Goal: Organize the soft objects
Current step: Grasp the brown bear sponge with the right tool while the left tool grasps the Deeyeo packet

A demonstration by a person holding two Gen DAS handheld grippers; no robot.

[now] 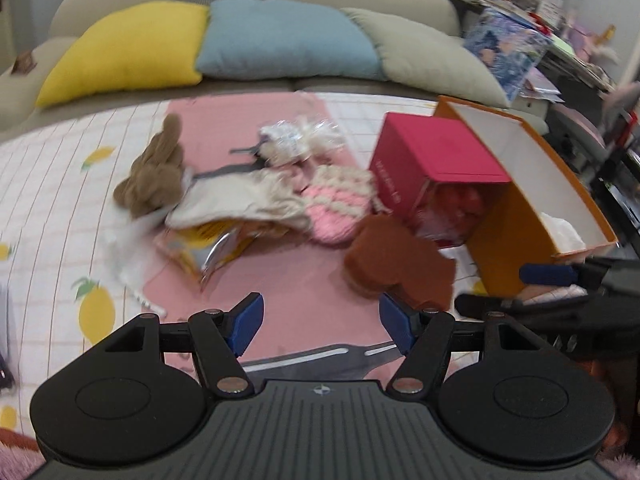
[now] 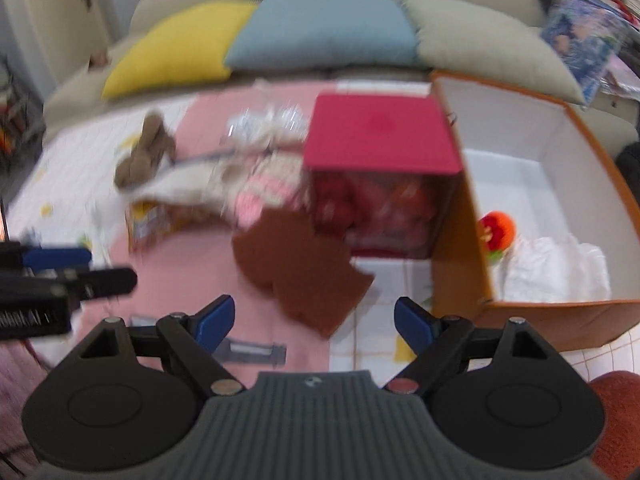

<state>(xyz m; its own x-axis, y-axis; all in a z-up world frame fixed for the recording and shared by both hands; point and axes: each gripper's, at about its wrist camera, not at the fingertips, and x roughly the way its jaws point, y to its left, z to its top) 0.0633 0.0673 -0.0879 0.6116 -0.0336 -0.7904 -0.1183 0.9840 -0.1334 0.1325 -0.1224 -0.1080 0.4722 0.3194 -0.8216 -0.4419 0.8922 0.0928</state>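
Soft things lie heaped on a pink cloth (image 1: 304, 280) on the bed: a brown plush toy (image 1: 154, 168), a cream knit piece (image 1: 240, 196), a pink-and-cream knit item (image 1: 336, 208) and a rust-brown folded cloth (image 1: 396, 264) (image 2: 300, 268). My left gripper (image 1: 320, 320) hangs open over the pink cloth, nothing between its blue pads; the rust-brown cloth sits just past its right pad. My right gripper (image 2: 314, 320) is open above the near corner of that cloth. An orange box (image 2: 560, 308) to the right holds an orange-red plush (image 2: 498, 232) and white fabric (image 2: 556, 268).
A red box (image 2: 380, 132) (image 1: 436, 148) with a clear front stands between the heap and the orange box. Yellow (image 1: 128, 48), blue (image 1: 288, 40) and grey-green (image 1: 424, 52) pillows line the headboard. A crinkly plastic packet (image 1: 296, 136) and a yellow snack bag (image 1: 204, 244) lie among the heap. Cluttered shelves stand at right.
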